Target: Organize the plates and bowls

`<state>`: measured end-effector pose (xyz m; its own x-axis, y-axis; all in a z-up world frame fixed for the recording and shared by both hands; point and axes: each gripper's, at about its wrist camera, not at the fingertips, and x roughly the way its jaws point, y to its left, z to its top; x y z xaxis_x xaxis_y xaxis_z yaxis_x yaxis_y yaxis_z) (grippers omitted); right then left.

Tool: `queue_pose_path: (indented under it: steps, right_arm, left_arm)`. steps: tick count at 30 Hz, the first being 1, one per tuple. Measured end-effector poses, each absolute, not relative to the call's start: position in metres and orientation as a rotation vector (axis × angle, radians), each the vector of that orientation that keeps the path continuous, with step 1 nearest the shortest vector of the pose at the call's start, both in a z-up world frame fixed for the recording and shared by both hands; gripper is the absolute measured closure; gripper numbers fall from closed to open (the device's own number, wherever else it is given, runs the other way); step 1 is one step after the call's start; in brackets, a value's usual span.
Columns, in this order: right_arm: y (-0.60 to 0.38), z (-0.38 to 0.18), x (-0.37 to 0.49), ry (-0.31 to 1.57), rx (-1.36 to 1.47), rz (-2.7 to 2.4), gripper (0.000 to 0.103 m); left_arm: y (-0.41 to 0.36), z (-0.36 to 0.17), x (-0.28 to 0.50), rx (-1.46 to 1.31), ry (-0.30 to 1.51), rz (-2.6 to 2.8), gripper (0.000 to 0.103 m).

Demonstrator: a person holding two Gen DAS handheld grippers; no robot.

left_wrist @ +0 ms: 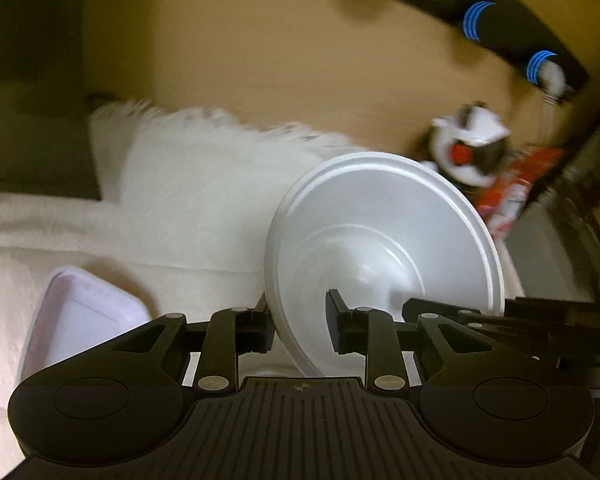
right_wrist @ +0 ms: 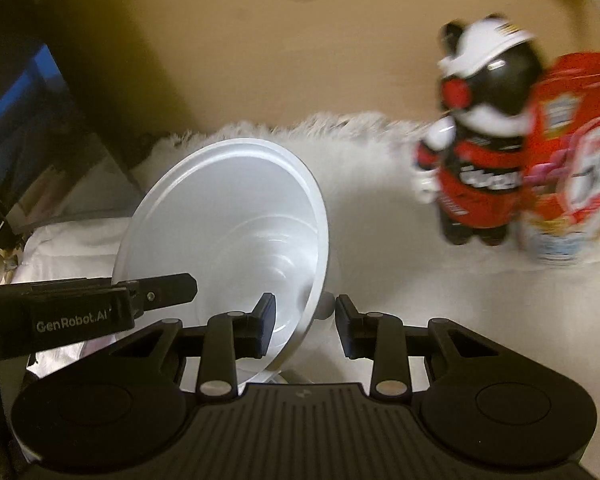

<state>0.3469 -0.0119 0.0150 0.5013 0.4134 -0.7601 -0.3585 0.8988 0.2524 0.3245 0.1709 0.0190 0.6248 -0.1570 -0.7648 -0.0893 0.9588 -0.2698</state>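
Note:
A white round bowl (left_wrist: 384,240) is held on edge, tilted, above the white furry cover. My left gripper (left_wrist: 302,326) straddles its rim near the bottom, one finger outside and one inside; the jaws stand apart with a gap around the rim. The same bowl (right_wrist: 236,224) shows in the right wrist view, where my right gripper (right_wrist: 304,328) straddles its lower right rim, also with a gap. The left gripper's finger (right_wrist: 160,286) reaches in from the left. A pale lilac square plate (left_wrist: 80,320) lies flat at lower left.
A black, white and red bear figure (right_wrist: 476,140) and a red snack bag (right_wrist: 576,160) stand at the right on the white furry cover (left_wrist: 204,184). A beige wall is behind. Dark furniture (right_wrist: 28,100) is at the left.

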Motion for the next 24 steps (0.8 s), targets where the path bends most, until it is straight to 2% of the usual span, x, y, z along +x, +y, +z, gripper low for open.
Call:
queue_pose_path:
  steps: [6, 13, 24]
  right_arm:
    - [-0.066, 0.045, 0.321, 0.873, 0.042, 0.458, 0.07]
    - [-0.119, 0.059, 0.31, 0.871, 0.052, 0.454, 0.07]
    - [-0.156, 0.022, 0.307, 0.94, 0.01, 0.45, 0.07]
  left_arm:
    - [0.118, 0.046, 0.306, -0.275, 0.897, -0.102, 0.074]
    - [0.075, 0.054, 0.302, -0.243, 0.915, -0.161, 0.074]
    - [0.036, 0.01, 0.306, -0.249, 1.07, -0.218, 0.074]
